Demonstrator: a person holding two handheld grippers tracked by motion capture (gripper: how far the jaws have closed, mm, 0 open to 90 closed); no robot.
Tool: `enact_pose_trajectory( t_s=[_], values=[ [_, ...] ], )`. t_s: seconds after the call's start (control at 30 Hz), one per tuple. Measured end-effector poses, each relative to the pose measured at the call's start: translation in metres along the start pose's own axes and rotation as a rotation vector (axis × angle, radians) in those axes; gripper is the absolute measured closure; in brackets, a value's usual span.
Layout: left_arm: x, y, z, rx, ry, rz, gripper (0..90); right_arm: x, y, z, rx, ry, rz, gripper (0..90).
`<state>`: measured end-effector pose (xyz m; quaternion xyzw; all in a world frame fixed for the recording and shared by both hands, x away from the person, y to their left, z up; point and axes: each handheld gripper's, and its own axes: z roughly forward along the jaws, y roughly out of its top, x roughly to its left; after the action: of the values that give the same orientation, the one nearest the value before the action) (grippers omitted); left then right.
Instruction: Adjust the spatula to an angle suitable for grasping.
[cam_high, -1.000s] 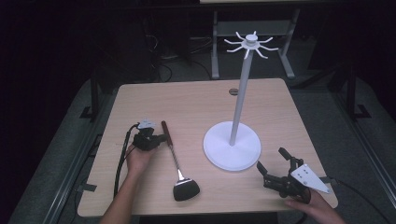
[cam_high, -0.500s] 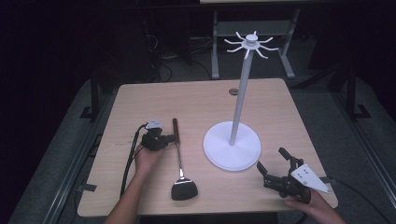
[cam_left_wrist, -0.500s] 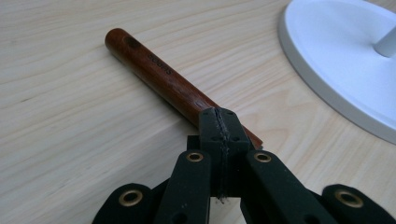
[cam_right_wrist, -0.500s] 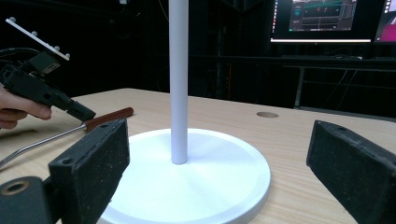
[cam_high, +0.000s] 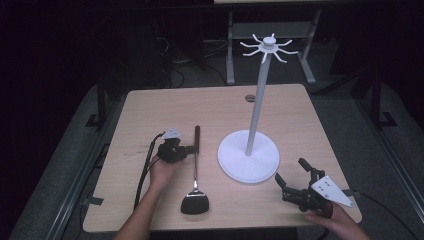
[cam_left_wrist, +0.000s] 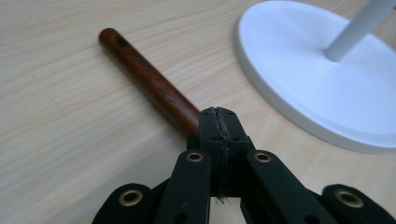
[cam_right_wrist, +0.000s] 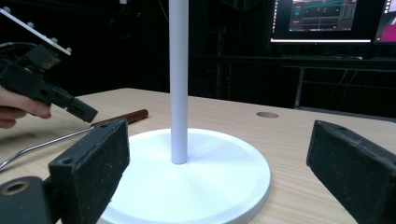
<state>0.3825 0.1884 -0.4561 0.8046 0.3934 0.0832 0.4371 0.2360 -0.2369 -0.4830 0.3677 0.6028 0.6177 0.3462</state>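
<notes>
Dark room, wood counter. Spatula lies left of the white stand, wood handle far, black blade near. Left gripper fingers clenched together, empty, tip over the handle's near end. Right gripper fingers released wide, idle near the stand base. I reckon the spatula's light, stiff, blade-heavy; thin metal shaft looks slippery. I'd grab the wood handle.

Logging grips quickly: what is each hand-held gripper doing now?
Left hand-held gripper: closed, empty, above the spatula.
Right hand-held gripper: open, empty.
</notes>
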Motion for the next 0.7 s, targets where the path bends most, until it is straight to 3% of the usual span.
enact_pose_trajectory(
  t_s=[0.1, 0.23, 0.27, 0.47, 0.53, 0.7],
  values=[
    [-0.014, 0.001, -0.006, 0.032, -0.032, 0.018, 89.7, 0.0, 0.0, 0.0, 0.0, -0.002, 0.0, 5.5],
    [-0.025, -0.003, -0.01, 0.039, -0.052, 0.017, 89.7, 0.0, 0.0, 0.0, 0.0, -0.001, 0.0, 5.5],
    [-0.032, -0.007, -0.013, 0.059, -0.055, 0.038, 89.7, 0.0, 0.0, 0.0, 0.0, -0.001, 0.0, 5.5],
    [-0.051, -0.019, -0.019, 0.088, -0.075, 0.061, 89.7, 0.0, 0.0, 0.0, 0.0, -0.002, 0.001, 5.5],
    [-0.058, -0.025, -0.019, 0.121, -0.085, 0.076, 89.7, 0.0, 0.0, 0.0, 0.0, -0.001, 0.0, 5.5],
    [-0.062, -0.026, -0.012, 0.161, -0.064, 0.1, 89.7, 0.0, 0.0, 0.0, 0.0, -0.003, 0.0, 5.5]
  ],
)
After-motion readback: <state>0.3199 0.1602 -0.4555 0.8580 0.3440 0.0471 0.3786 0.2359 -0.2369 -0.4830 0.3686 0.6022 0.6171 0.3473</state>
